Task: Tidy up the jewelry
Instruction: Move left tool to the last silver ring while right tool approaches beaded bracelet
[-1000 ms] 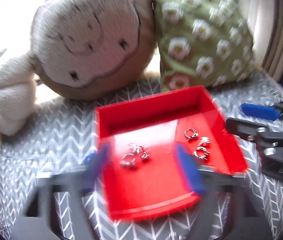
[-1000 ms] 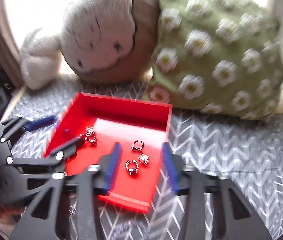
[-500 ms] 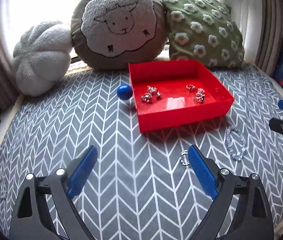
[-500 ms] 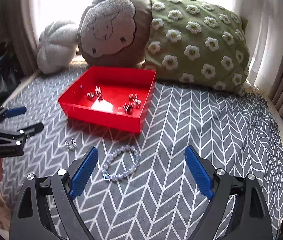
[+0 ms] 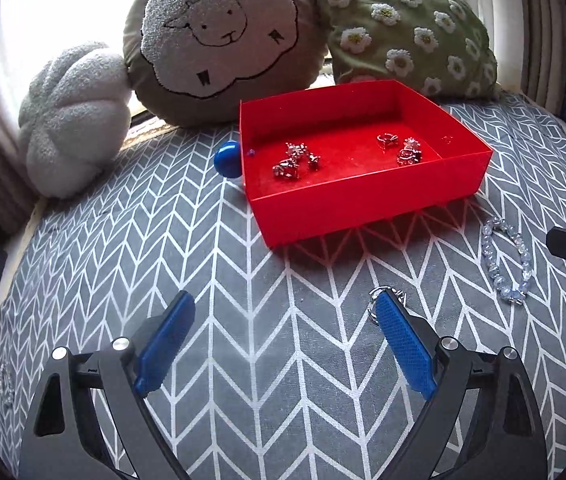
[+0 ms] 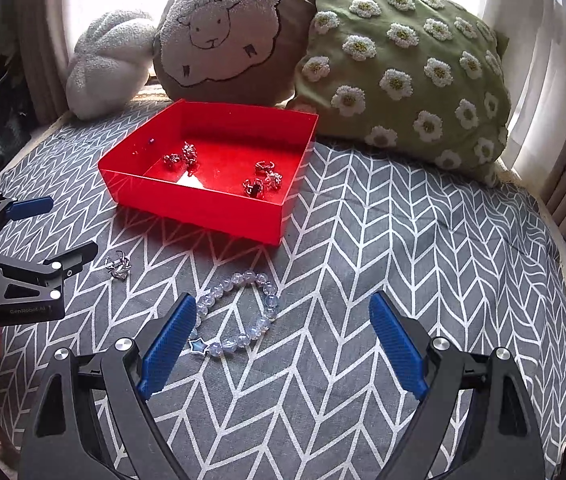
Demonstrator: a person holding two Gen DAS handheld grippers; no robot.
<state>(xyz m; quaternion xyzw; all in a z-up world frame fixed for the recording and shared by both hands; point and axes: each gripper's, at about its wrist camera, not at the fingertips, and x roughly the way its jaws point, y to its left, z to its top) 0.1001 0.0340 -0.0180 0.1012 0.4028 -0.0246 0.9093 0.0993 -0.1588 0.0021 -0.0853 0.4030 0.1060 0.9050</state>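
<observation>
A red tray (image 5: 367,208) (image 6: 203,208) sits on the grey chevron cushion and holds several silver rings (image 5: 297,160) (image 6: 261,182). A silver ring (image 5: 383,294) (image 6: 118,266) lies on the cushion in front of the tray, just beyond my left gripper's right fingertip. A pale blue bead bracelet (image 5: 507,264) (image 6: 239,312) lies beside it, between and just beyond my right gripper's fingers. My left gripper (image 5: 287,320) is open and empty. My right gripper (image 6: 283,320) is open and empty.
A blue ball (image 5: 227,158) rests against the tray's left wall. A sheep pillow (image 5: 219,36), a green flowered pillow (image 6: 403,64) and a grey plush cushion (image 5: 71,116) stand behind the tray. Curtains (image 6: 555,80) hang at the right.
Both grippers have pulled back and up from over the tray, and their jaws have opened wider. The loose ring and the bracelet on the cushion have come into view.
</observation>
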